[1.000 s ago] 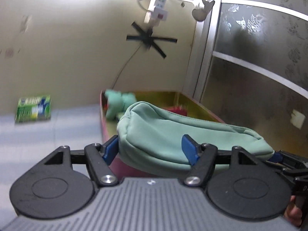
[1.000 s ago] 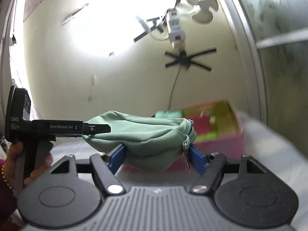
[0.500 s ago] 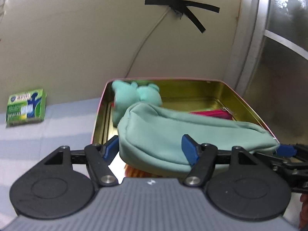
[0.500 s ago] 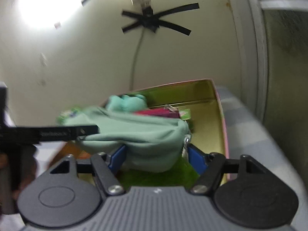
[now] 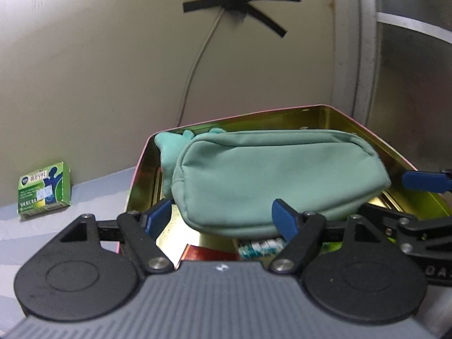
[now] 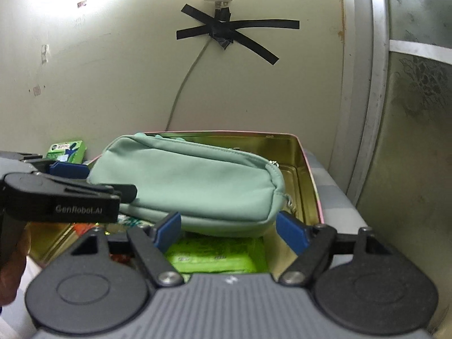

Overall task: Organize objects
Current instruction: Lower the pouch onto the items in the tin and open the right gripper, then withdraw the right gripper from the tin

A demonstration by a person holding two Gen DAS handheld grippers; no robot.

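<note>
Pale striped surface against a wall, open gold-lined tin ahead of the claw, green box standing far left

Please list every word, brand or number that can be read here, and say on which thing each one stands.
"GenRobot.AI": on the side of the left gripper.
"DA": cut-off letters on the right gripper.
Green box: print too small to read.
Packets under the green pouch: print blurred.

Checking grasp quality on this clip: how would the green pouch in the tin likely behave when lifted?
The pouch is soft fabric, rounded and bulging, so it probably sags if lifted by one end. It rests on other items in the tin, so it may tilt or slide if nudged. Unlikely fragile.
</note>
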